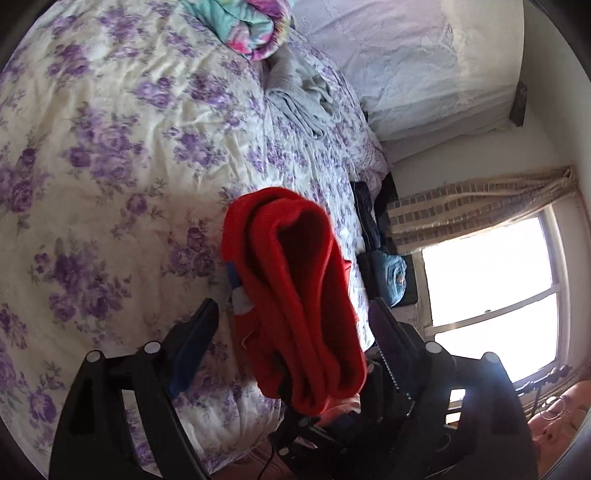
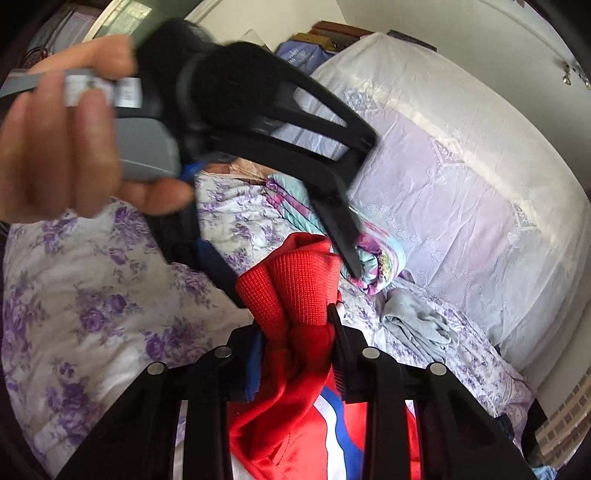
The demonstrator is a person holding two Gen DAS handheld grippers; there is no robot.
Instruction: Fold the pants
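Observation:
The red pants [image 2: 295, 291], with a ribbed waistband and a blue-and-white side stripe, are bunched upright over the floral bed [image 2: 74, 302]. My right gripper [image 2: 295, 325] is shut on the cloth just below the waistband, both pads pressing on it. In the left wrist view the red pants [image 1: 295, 280] stand between the wide-apart fingers of my left gripper [image 1: 293, 306], and neither its blue pad [image 1: 188, 354] nor the other finger presses on the cloth. The right wrist view shows a hand [image 2: 55, 147] holding the left gripper [image 2: 291, 273], which straddles the waistband from above.
A crumpled grey garment [image 1: 299, 96] and a rolled multicoloured blanket [image 1: 243, 26] lie farther up the bed. A lilac cover [image 1: 406, 55] lies beyond them. Dark clothes [image 1: 369, 221] sit at the bed's edge beside a bright window [image 1: 487, 295].

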